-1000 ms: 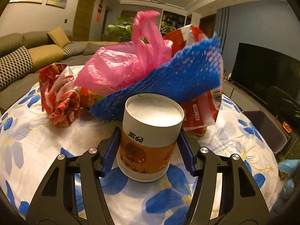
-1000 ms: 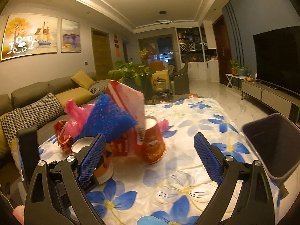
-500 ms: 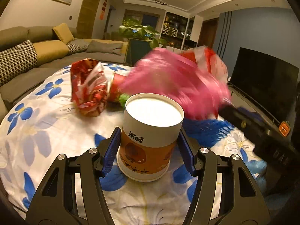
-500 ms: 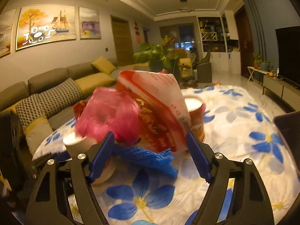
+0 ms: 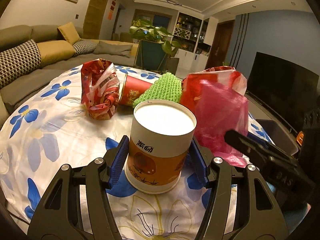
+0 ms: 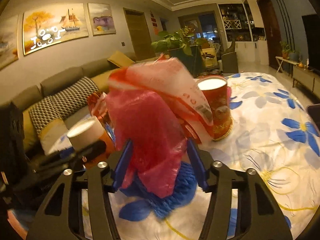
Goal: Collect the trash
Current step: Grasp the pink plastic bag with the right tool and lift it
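red can point(image 5: 133, 93), gold character 吉

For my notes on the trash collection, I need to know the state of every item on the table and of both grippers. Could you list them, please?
Left gripper: shut on the white-topped paper tub, upright.
Right gripper: shut on the pink plastic bag.
Red tube: lying on its side.
Red cup: upright.
Crumpled red wrapper: on the table, free.
Green foam net: free.
Blue foam net: under the bag.

Grippers, both engaged
Left gripper point(image 5: 159, 161): jaws clamped, held level. Right gripper point(image 6: 160, 160): jaws closed on a grasp, low.
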